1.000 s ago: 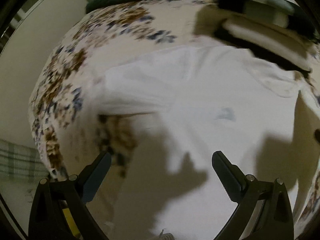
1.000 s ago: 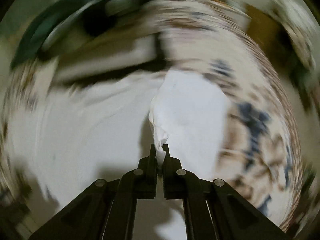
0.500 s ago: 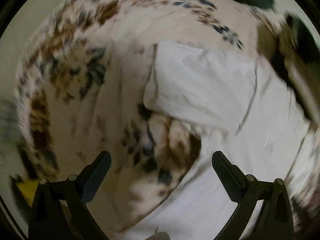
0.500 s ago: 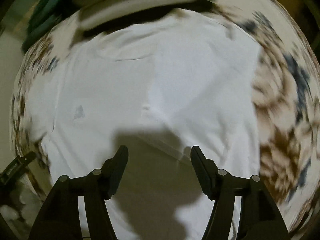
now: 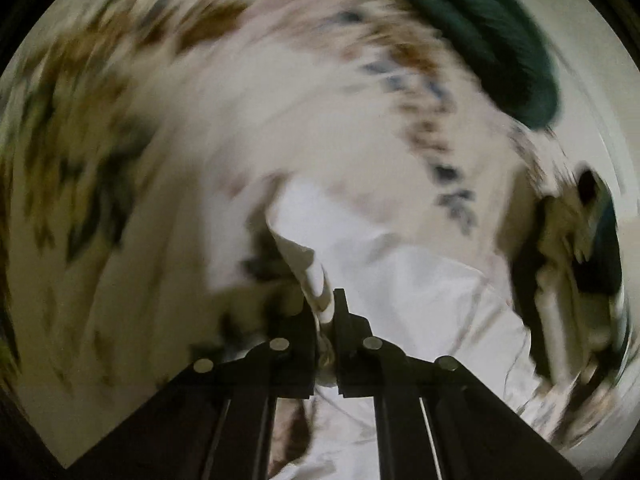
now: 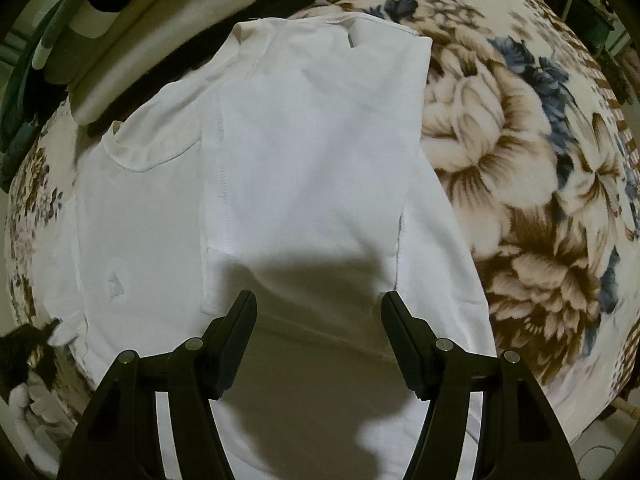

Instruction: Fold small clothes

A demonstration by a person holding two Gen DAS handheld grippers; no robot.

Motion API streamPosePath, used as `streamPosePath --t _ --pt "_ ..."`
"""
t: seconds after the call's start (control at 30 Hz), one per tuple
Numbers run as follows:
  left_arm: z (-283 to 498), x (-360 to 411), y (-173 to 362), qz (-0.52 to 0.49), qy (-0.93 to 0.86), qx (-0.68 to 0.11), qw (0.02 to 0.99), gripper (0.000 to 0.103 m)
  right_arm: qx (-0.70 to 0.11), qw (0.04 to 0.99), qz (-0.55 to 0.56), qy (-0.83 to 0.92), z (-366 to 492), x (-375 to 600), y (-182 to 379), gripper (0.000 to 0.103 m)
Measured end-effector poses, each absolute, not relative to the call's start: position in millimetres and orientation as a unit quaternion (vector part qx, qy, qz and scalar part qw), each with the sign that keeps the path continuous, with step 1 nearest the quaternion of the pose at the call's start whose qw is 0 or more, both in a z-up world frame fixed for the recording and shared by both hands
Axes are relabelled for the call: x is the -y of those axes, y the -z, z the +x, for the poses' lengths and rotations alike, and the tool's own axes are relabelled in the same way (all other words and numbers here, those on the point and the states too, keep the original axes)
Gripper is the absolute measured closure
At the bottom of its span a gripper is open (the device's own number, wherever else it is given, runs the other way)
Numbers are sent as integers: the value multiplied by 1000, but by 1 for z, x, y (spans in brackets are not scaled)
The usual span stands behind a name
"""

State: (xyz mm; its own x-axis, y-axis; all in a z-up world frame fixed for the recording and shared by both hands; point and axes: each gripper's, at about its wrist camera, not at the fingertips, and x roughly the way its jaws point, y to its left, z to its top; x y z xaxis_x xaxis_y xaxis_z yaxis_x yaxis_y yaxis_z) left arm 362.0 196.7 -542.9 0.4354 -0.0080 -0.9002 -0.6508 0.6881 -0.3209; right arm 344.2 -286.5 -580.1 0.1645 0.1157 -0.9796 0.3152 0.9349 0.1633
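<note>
A small white T-shirt (image 6: 304, 168) lies flat on a floral blanket (image 6: 520, 184), its right side folded inward over the middle. My right gripper (image 6: 318, 312) is open and empty just above the shirt's lower part, casting a shadow on it. In the blurred left wrist view my left gripper (image 5: 326, 300) is shut on the edge of a sleeve of the white shirt (image 5: 400, 276) and lifts that fabric a little off the blanket (image 5: 120, 160).
A stack of folded black, white and green clothes (image 6: 132, 36) lies beyond the shirt's collar. It also shows in the left wrist view (image 5: 572, 264), with a dark green fabric (image 5: 480, 32) farther back. The blanket's edge drops off at right (image 6: 600, 360).
My right gripper let go of the folded side of the shirt and opened above it. My left gripper moved to the sleeve and shut on it.
</note>
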Motion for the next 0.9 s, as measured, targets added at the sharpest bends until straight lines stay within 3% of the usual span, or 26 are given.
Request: streamPosePath --t 0.2,0.43,0.47,0.5,0.53,0.6,0.77,0.9 --pt "384 -89 495 -153 -86 -484 857 99 -632 752 164 88 335 277 567 37" --pt "372 17 511 -50 25 -537 842 92 -642 740 170 101 322 299 559 37" --pt "366 18 511 -44 24 -543 838 88 -645 738 170 100 329 307 551 36" --pt "361 17 510 -42 20 -547 836 74 -646 738 172 96 329 309 549 36" --pt "357 13 509 -43 16 -549 835 48 -646 737 174 93 329 317 543 36" --pt "351 2 507 -51 -1 -545 837 12 -644 738 179 91 330 320 539 36" --pt "370 -31 517 -54 -58 -546 834 11 -637 739 203 87 333 326 532 36" --pt "400 -29 567 -13 -71 -578 813 11 -641 731 216 88 330 335 528 36"
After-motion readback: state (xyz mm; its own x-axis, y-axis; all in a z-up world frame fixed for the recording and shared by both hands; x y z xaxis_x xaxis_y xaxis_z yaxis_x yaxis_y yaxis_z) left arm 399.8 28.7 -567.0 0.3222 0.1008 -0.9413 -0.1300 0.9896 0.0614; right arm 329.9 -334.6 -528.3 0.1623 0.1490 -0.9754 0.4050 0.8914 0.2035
